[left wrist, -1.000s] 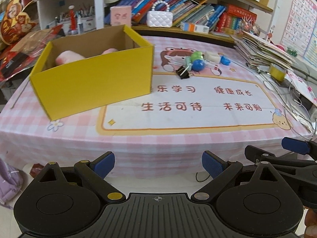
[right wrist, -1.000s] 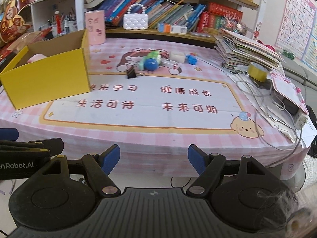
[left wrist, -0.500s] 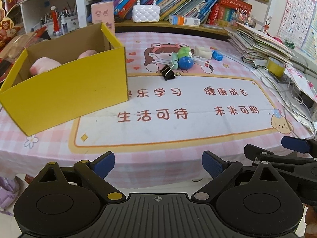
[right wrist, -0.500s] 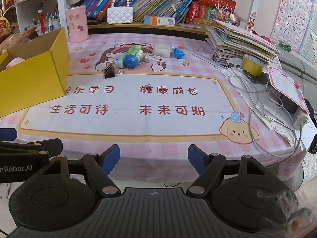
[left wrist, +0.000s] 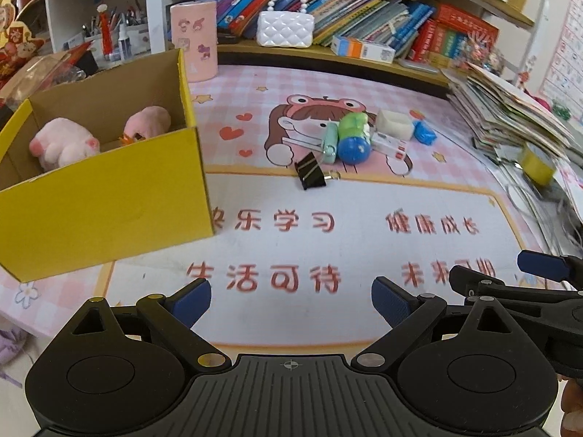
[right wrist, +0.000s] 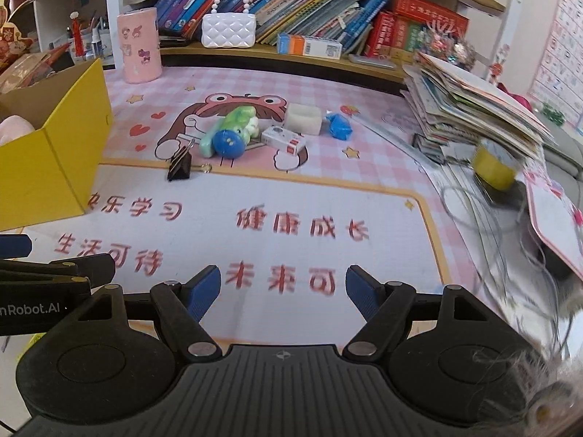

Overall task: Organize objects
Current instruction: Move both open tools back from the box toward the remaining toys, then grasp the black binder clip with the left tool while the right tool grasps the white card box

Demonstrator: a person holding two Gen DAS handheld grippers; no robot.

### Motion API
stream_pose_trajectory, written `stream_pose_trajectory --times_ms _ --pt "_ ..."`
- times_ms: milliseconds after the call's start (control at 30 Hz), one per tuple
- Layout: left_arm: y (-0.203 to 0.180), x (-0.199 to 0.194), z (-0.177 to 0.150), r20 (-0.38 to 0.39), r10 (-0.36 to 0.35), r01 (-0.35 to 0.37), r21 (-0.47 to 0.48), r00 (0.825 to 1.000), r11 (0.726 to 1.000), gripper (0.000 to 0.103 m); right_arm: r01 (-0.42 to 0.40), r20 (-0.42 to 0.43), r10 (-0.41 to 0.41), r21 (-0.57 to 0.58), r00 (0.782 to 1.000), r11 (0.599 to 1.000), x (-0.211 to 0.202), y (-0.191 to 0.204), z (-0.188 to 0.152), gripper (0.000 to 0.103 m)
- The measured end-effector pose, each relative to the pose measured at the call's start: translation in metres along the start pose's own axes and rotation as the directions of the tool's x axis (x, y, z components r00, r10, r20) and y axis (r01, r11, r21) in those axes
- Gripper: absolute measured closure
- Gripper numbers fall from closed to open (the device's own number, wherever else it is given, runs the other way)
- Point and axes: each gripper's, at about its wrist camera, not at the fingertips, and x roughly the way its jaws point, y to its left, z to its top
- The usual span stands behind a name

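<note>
Left tongs (left wrist: 290,300): apart, nothing between the blue pads, low over the near edge of the mat.
Right tongs (right wrist: 283,293): apart, nothing held, beside the left tongs, also over the near part of the mat.
Worktop (left wrist: 233,83): pink checked cloth, printed mat (left wrist: 328,247) with red characters laid on top.
Box (left wrist: 109,196): yellow outside, brown inside, open top, standing on the left part of the worktop, one corner on the mat.
Plush (left wrist: 63,145): pink, lying inside the box against the left wall; second pink piece (left wrist: 147,122) beside it toward the back right corner.
Clip (left wrist: 309,176): black binder clip, on the mat right of the box, nearest of the loose things to the tongs.
Ball (left wrist: 352,151): blue, just behind and right of the clip, touching a green toy (left wrist: 351,127).
Pale green case (left wrist: 329,142): left of the ball, touching it.
Small carton (right wrist: 284,141): white with red end, right of the ball.
White block (right wrist: 302,119): behind the carton.
Blue wrapper (right wrist: 340,128): right of the block, apart from it.
Pink tin (right wrist: 140,49): upright at the back of the worktop, behind the box.
Paper stack (right wrist: 473,109): right edge of the worktop, yellow tape roll (right wrist: 495,167) in front of it.
Shelf (right wrist: 291,56): behind the worktop, carrying books and a white quilted purse (right wrist: 227,31).
</note>
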Motion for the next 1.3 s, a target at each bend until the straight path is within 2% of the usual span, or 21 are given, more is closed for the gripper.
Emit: stream_pose_trajectory --times_ms 367,733,833,900,1000,1100,1267,1300 --pt "-0.023 0.026 0.032 0.006 0.021 -0.021 -0.026 1.0 0.999 0.007 -0.06 -0.003 0.06 0.01 0.998 0.998 0.039 -0.032 0.032 0.028" --pt "-0.045 0.052 0.057 0.016 0.038 -0.038 -0.004 0.999 0.999 0.009 -0.065 0.022 0.063 0.079 0.998 0.995 0.066 -0.071 0.053 0.029" --pt "-0.049 0.062 0.063 0.027 0.05 -0.049 -0.005 0.998 0.999 0.019 -0.058 0.025 0.056 0.085 0.998 0.995 0.073 -0.078 0.058 0.03" --pt "-0.051 0.072 0.067 0.031 0.063 -0.062 -0.013 0.998 0.998 0.034 -0.055 0.031 0.052 0.088 0.998 0.995 0.077 -0.082 0.061 0.03" --pt "-0.053 0.091 0.073 0.038 0.084 -0.083 -0.025 0.996 0.996 0.049 -0.052 0.039 0.048 0.094 0.998 0.994 0.081 -0.087 0.066 0.03" --pt "-0.058 0.108 0.08 0.057 0.131 -0.13 -0.014 0.99 0.991 0.057 -0.059 0.04 0.056 0.086 0.998 0.995 0.085 -0.089 0.069 0.03" --pt "-0.062 0.13 0.086 0.074 0.173 -0.175 0.02 0.982 0.984 0.061 -0.072 0.039 0.07 0.066 0.997 0.995 0.093 -0.088 0.074 0.03" --pt "-0.063 0.134 0.087 0.078 0.182 -0.185 0.026 0.98 0.982 0.066 -0.075 0.038 0.073 0.064 0.997 0.995 0.094 -0.088 0.075 0.03"
